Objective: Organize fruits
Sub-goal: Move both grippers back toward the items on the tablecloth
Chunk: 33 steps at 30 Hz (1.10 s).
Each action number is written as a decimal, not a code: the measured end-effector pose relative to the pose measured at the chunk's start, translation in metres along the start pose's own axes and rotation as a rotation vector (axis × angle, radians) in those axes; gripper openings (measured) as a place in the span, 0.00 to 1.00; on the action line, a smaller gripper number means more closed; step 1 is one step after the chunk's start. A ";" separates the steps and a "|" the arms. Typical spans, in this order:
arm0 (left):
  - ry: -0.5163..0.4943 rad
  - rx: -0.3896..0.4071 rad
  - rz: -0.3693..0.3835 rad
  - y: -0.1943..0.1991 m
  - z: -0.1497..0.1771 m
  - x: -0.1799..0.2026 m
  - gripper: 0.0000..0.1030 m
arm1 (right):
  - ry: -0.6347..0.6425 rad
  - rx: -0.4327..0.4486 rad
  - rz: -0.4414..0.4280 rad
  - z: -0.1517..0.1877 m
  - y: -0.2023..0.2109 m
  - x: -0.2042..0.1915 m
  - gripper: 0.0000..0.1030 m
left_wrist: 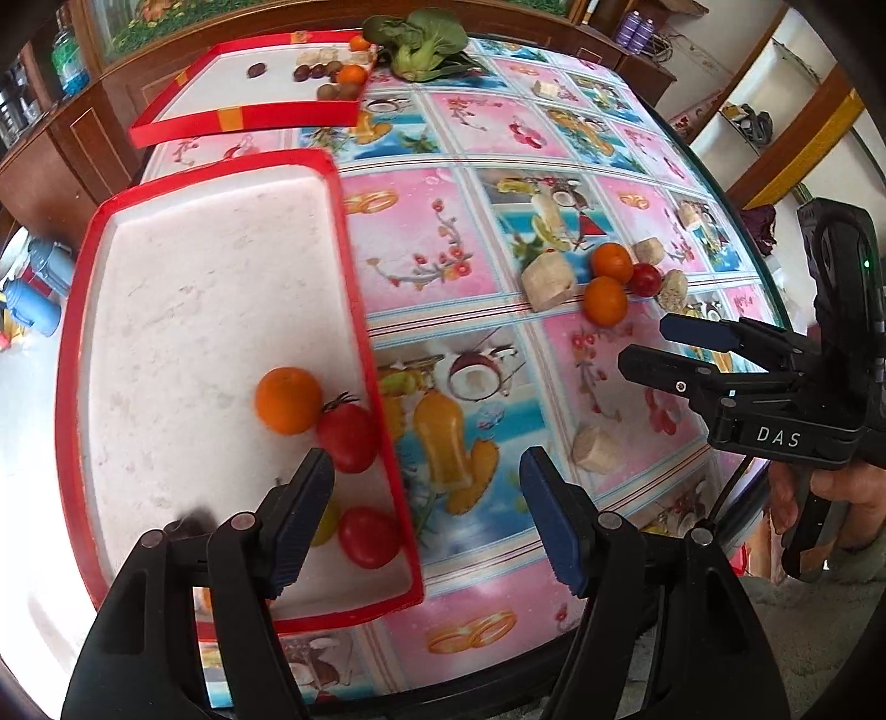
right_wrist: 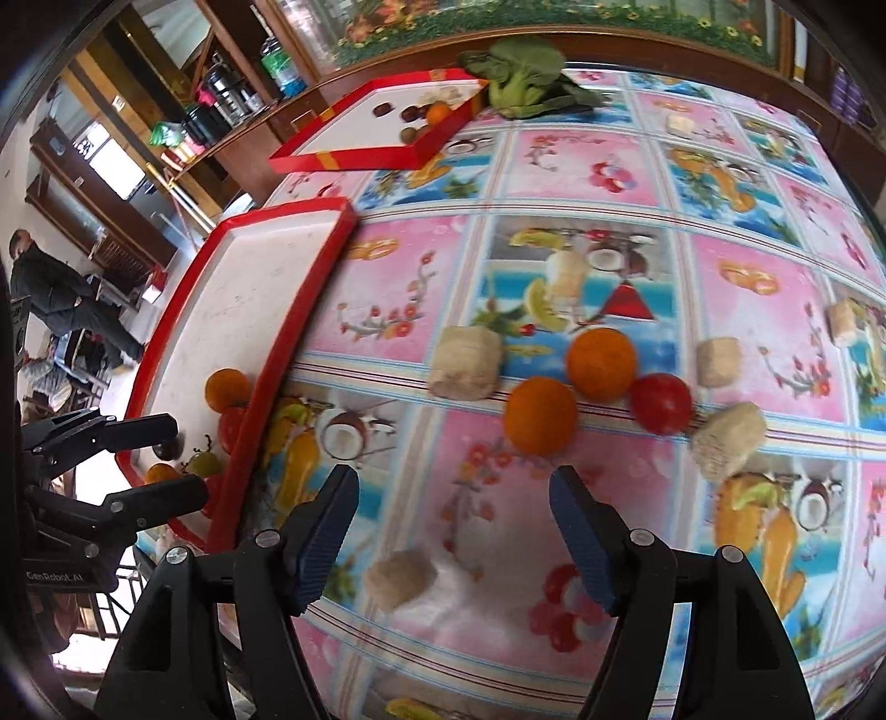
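Note:
The near red tray [left_wrist: 72, 387] holds an orange [left_wrist: 288, 400], two tomatoes [left_wrist: 348, 437] and a yellowish fruit. My left gripper [left_wrist: 429, 498] hangs open above that tray's right rim, with nothing between its fingers. On the flowered tablecloth lie two oranges [right_wrist: 540, 415] [right_wrist: 601, 363] and a tomato [right_wrist: 662, 402]. My right gripper [right_wrist: 451, 498] is open and empty just in front of the nearer orange. Each gripper also shows in the other's view: the right gripper [left_wrist: 664, 343] and the left gripper [right_wrist: 177, 459].
Several beige chunks [right_wrist: 465, 363] lie among the loose fruit, one [right_wrist: 398, 576] close to my right gripper. A second red tray [left_wrist: 249, 116] with several small fruits sits at the back, leafy greens [left_wrist: 421, 39] beside it. A person [right_wrist: 50, 299] stands beyond the table's left side.

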State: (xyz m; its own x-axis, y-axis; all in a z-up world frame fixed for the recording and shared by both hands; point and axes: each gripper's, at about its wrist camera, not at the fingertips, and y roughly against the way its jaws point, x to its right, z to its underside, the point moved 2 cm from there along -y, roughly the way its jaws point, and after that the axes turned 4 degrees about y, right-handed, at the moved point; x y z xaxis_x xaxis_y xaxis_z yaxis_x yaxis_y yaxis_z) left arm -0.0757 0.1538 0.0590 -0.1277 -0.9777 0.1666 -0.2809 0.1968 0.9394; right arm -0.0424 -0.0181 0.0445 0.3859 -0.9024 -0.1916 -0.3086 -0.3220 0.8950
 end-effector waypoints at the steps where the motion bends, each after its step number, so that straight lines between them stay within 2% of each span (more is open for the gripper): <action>1: -0.008 -0.002 0.001 -0.002 -0.001 0.004 0.67 | -0.011 0.003 0.007 0.003 0.003 0.005 0.71; 13: -0.094 -0.036 0.058 -0.026 -0.016 0.053 0.67 | -0.121 0.022 0.067 0.027 0.022 0.055 0.72; 21: -0.158 -0.042 0.096 -0.033 0.005 0.079 0.67 | -0.112 0.033 0.102 0.031 0.026 0.069 0.72; 28: -0.188 -0.046 0.057 -0.046 0.024 0.087 0.67 | -0.070 0.042 0.106 0.025 0.022 0.071 0.71; 30: -0.188 -0.036 0.041 -0.048 0.023 0.087 0.64 | -0.078 0.045 0.112 0.022 0.021 0.078 0.71; 32: -0.184 -0.038 0.032 -0.051 0.022 0.086 0.52 | -0.091 0.041 0.131 0.019 0.018 0.089 0.70; 33: -0.183 -0.044 0.033 -0.053 0.022 0.086 0.50 | -0.092 0.038 0.140 0.017 0.016 0.094 0.70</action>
State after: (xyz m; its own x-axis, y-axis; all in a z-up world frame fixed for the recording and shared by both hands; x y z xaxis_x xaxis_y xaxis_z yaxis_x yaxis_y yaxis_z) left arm -0.0924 0.0604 0.0169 -0.3083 -0.9403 0.1440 -0.2323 0.2212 0.9472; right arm -0.0259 -0.1128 0.0343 0.2562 -0.9611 -0.1037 -0.3868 -0.2002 0.9002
